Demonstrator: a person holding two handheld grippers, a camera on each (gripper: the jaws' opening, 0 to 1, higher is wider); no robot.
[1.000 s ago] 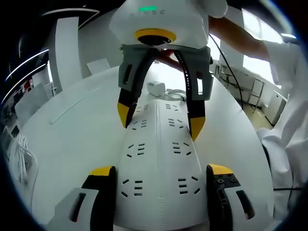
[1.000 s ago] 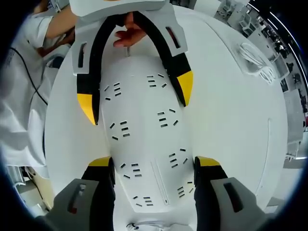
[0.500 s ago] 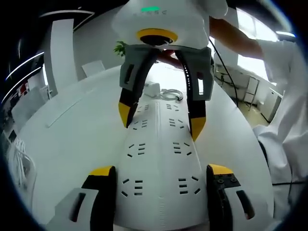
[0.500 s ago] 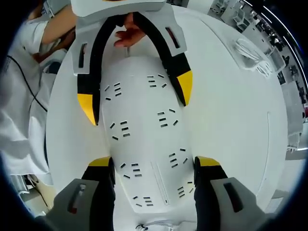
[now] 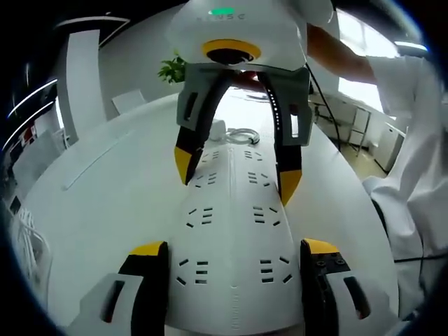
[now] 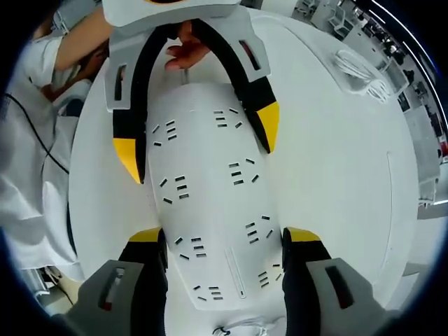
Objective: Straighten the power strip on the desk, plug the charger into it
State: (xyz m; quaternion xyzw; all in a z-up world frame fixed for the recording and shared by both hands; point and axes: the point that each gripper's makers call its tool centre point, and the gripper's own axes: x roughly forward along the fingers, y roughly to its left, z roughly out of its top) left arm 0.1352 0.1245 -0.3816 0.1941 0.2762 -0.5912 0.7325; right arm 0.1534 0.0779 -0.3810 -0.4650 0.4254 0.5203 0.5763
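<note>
My left hand-held gripper and my right hand-held gripper still straddle opposite ends of the white power strip, each with its jaws against the strip's long sides, grasping it as it lies flat on the white bench. Since a second ago only the room behind has slid a little; the strip sits the same between the jaws. The charger and its coiled cable lie just beyond the strip's far end, and I can read no lettering anywhere.
</note>
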